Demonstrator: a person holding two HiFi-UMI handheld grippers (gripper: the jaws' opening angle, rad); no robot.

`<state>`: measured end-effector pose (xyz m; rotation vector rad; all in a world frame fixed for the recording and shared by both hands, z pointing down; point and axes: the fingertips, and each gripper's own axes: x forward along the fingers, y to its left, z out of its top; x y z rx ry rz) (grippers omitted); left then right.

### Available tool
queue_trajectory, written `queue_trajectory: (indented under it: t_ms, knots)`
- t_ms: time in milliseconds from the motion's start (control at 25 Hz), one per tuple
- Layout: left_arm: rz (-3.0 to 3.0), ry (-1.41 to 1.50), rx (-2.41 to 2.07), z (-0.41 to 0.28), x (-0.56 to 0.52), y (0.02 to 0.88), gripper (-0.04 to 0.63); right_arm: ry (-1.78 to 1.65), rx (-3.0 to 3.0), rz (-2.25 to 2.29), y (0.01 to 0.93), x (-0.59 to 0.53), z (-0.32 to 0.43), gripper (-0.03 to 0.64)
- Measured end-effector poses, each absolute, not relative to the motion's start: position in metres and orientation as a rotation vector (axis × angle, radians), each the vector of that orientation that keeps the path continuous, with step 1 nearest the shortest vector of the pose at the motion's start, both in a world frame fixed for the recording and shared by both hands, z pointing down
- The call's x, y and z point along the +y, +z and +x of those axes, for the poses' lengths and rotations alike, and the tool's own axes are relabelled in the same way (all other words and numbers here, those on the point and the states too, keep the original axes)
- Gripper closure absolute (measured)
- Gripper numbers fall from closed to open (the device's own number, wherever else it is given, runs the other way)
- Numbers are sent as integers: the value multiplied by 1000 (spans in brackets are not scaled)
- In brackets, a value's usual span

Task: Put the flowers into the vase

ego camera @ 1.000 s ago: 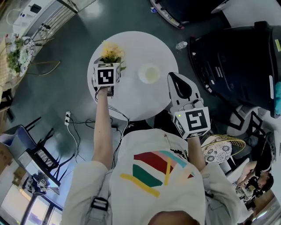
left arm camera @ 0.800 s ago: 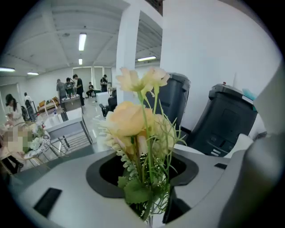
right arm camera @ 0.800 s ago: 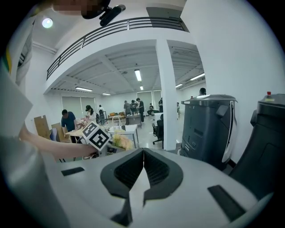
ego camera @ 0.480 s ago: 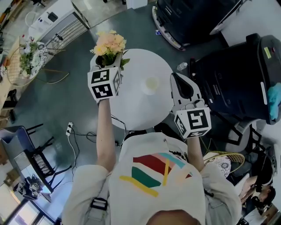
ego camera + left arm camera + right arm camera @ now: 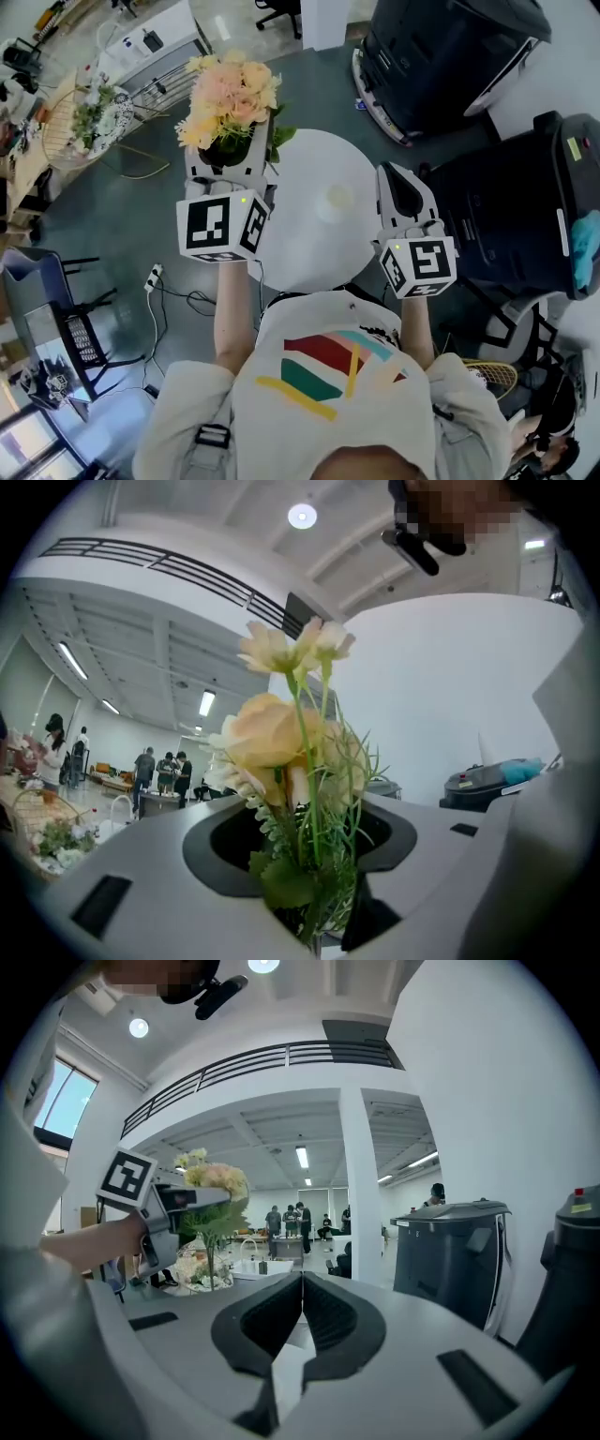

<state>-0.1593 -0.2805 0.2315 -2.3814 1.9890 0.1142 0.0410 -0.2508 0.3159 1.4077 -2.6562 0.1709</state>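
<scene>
Your left hand-held gripper [image 5: 228, 159] is clamped on the stems of the flowers [image 5: 230, 94], raised well clear of the table [image 5: 300, 234]; your right hand-held gripper [image 5: 401, 183] is closed and empty; the vase [image 5: 336, 202] stands on the table between them. Recommended: bring the stems upright over the vase mouth; lower straight; release only once seated.

Both arms reach forward from the torso, left forearm [image 5: 234, 314] and right forearm [image 5: 418, 323] bare. Left gripper [image 5: 228, 157] sits nearer the head camera than the right and points about level; its 2 jaws are clamped on the stems of the flowers [image 5: 272, 733], blooms standing above the jaws. Right gripper [image 5: 397, 176] is held lower, tilted slightly down; its 2 jaws meet along a closed seam with nothing between them.
</scene>
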Motion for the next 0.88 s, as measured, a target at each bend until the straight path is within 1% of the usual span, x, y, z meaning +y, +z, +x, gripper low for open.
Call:
queue_trajectory:
  t_ms: [160,360,760,880]
  knots:
    - [-2350,202,1915,-147,-247,203,360,166,-2689,1392,310,-250,33,605]
    - [-2320,251,1902,-138,-218,189,360,162,-2715,1363,309,-247,25,604]
    - [-2461,433,1762,-123,-213,169,360,160,-2671,1432,306,-242,27,606]
    - [-2518,426,1694,-115,-218,172,360,171,-2625,1505,307,-237,36,606]
